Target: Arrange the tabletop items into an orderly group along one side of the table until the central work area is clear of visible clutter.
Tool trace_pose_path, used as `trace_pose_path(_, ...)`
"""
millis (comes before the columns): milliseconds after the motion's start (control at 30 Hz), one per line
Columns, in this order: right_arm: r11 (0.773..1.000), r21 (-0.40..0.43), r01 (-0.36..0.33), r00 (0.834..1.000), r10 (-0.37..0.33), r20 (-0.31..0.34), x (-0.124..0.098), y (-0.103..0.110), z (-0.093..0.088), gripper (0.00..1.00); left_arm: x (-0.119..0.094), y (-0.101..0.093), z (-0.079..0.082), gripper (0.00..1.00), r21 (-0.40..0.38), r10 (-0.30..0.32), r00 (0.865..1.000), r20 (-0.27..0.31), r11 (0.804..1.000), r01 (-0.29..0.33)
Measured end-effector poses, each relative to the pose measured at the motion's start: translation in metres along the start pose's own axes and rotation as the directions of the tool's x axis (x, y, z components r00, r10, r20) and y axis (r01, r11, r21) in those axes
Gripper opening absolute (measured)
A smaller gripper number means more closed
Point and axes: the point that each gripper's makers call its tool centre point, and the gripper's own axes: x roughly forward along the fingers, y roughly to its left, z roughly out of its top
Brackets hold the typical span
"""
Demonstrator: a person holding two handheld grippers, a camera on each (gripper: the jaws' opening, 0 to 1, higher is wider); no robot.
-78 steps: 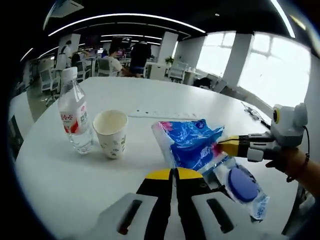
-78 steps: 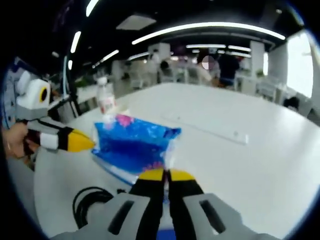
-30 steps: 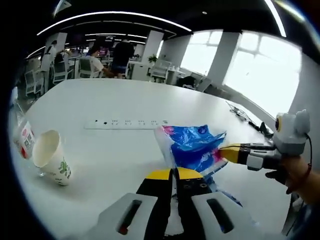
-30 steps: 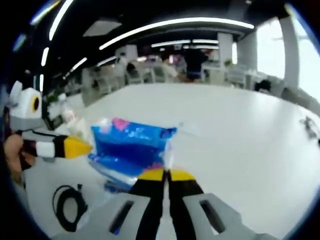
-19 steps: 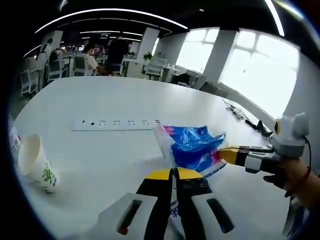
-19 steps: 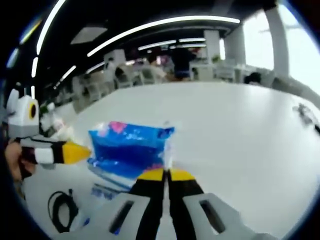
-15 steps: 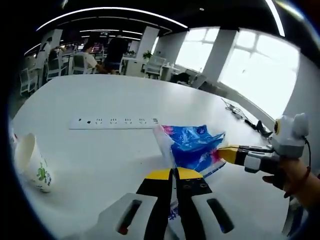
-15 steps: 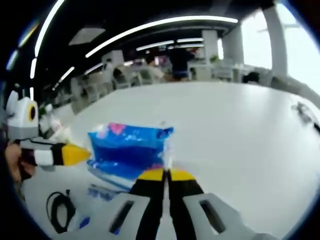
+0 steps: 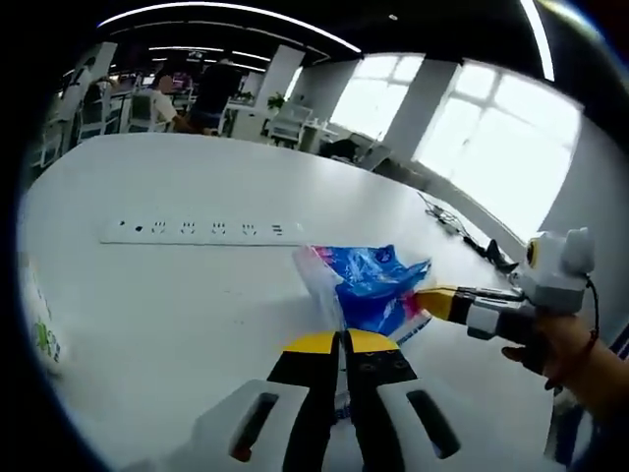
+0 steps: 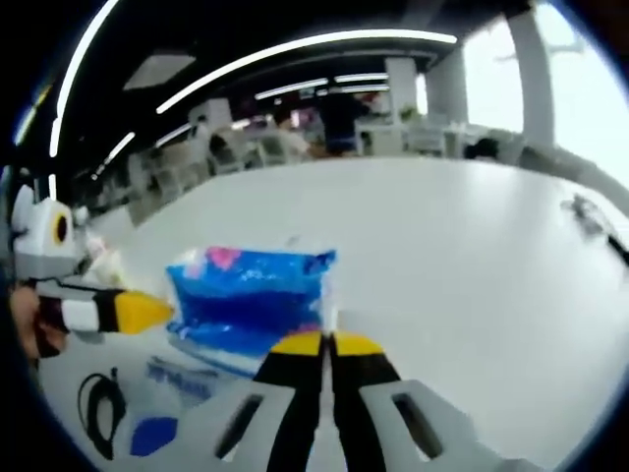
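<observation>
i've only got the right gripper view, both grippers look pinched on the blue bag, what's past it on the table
Observer: In the left gripper view a long white power strip lies flat on the table, beyond the blue bag.
Operator: anything near the table edge on your far side
Observer: A paper cup with a green print sits at the left edge of the left gripper view.
Operator: is my gripper really on the bag
Observer: Yes, seen from the left gripper, the right gripper has its yellow tips shut on the bag's right corner.
</observation>
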Motion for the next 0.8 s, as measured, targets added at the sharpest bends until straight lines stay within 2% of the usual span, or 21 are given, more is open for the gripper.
trace_pose_path(500,0.998,0.053,0.017,1.000,-0.017,-0.011,0.007,-0.015,-0.010,0.00,0.018,-0.001,-0.009,0.01,-0.027,0.000,1.000,-0.031,1.000,-0.001)
trace_pose_path(633,0.997,0.080,0.013,1.000,-0.013,-0.001,0.009,-0.018,-0.011,0.00,0.021,-0.001,-0.010,0.01,-0.014,0.003,1.000,-0.029,1.000,-0.003)
trace_pose_path(700,0.996,0.082,0.019,1.000,-0.019,-0.008,0.010,-0.020,-0.014,0.00,0.023,-0.003,-0.012,0.01,-0.061,-0.009,0.999,-0.033,0.998,0.007)
trace_pose_path(800,0.995,0.094,0.020,1.000,-0.019,-0.014,0.011,-0.021,-0.017,0.00,0.026,-0.001,-0.014,0.01,-0.066,0.002,0.999,-0.037,0.998,-0.004)
